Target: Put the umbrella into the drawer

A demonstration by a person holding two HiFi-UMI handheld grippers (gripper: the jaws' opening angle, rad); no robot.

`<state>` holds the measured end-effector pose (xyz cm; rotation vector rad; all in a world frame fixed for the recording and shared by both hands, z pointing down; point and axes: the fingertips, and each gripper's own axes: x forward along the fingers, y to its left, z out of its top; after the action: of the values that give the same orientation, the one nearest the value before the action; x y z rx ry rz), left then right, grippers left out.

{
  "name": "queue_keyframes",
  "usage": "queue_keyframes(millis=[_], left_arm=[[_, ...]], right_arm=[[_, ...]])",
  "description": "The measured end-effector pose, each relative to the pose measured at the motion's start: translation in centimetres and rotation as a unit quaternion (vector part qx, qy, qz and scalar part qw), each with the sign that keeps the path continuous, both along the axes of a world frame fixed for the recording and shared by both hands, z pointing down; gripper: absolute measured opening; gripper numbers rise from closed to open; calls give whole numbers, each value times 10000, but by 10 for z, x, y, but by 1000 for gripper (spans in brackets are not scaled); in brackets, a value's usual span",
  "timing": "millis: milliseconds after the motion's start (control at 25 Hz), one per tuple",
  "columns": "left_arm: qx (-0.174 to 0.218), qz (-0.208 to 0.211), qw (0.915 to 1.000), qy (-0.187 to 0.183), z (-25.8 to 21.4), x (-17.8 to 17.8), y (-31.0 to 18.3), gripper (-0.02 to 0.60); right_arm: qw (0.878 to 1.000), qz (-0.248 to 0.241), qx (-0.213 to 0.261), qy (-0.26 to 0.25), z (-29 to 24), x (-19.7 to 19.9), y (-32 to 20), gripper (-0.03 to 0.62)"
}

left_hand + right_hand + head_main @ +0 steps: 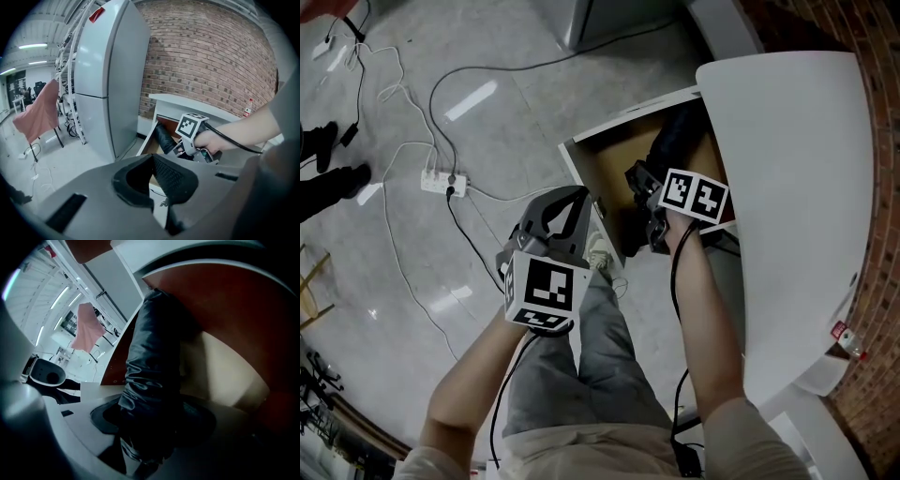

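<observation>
While right tool (pixel 645 202) grips umbrella (pixel 152 362), drawer (pixel 614 164) open.

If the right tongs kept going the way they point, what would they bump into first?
Likely the open drawer's floor: the right tongs point down into it, and the umbrella they hold would touch first.

Head view steeply down over drawer (pixel 609 173); right gripper view close inside it, left farther back.

Between the jaws of the right gripper (pixel 152 423) the umbrella (pixel 150 357) is dark, creased cloth with a faint sheen (perhaps nylon), the drawer (pixel 220 357) beyond them looks like matt brown board, and the left gripper (pixel 152 176) has matt, finely ribbed pads (pixel 172 180).
</observation>
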<state>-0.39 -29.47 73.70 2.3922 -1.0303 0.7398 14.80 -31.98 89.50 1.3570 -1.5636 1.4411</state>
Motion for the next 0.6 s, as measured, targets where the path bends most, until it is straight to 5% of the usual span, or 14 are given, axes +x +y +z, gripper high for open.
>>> queue_keyframes(millis=[240,600], left_arm=[[-47,67,10000,-28,10,7,3,8],[-77,119,9998,-133,14,10,11,8]], right_arm=[[9990,354,-95,-241,22,10,-2,279],[9992,251,283,-115,25,8,-12,299]])
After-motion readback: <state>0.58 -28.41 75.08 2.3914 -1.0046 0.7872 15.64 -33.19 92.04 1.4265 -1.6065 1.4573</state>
